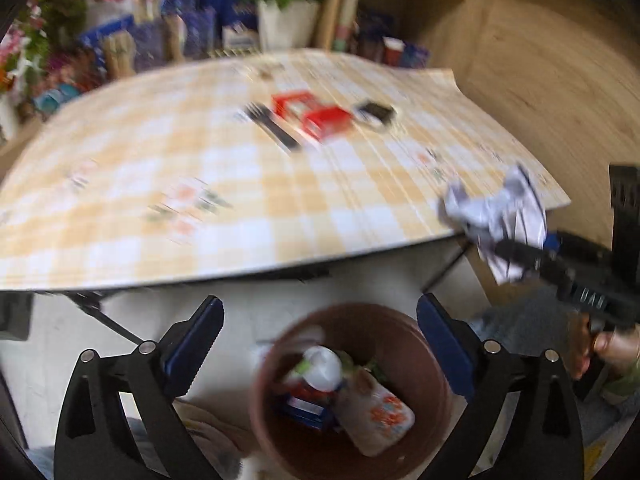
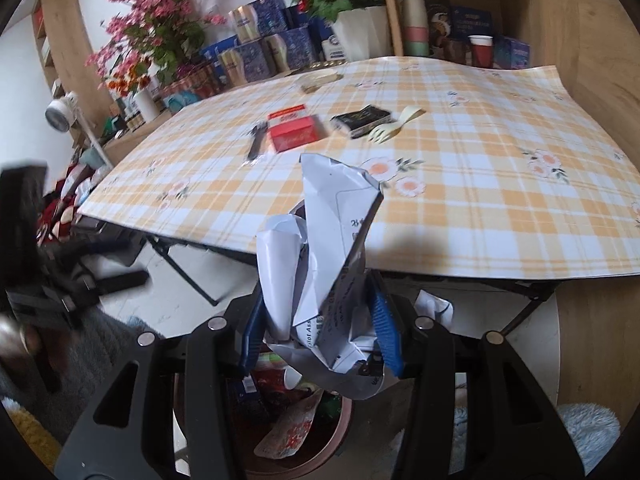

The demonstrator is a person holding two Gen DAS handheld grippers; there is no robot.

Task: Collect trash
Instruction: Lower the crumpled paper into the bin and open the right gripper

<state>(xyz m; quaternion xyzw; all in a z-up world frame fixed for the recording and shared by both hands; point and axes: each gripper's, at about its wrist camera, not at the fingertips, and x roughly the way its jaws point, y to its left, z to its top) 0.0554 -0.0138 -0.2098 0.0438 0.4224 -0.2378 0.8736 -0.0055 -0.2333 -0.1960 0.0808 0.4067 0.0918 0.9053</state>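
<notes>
The left gripper point(image 1: 320, 344) hangs with its blue-padded jaws spread wide and nothing between them, directly over the round brown plastic bin point(image 1: 424, 364) on the floor, which already holds a white cup, a flowered packet and other wrappers. Right of it, the right gripper point(image 2: 316, 332) is clamped on a crumpled white printed paper point(image 2: 332, 240), held above the same bin in front of the table edge. On the yellow checked tablecloth point(image 2: 480, 200) beyond lie a black fork point(image 2: 256, 142), a red carton point(image 2: 292, 130), a black packet point(image 2: 360, 119) and a cream plastic fork point(image 2: 394, 126).
</notes>
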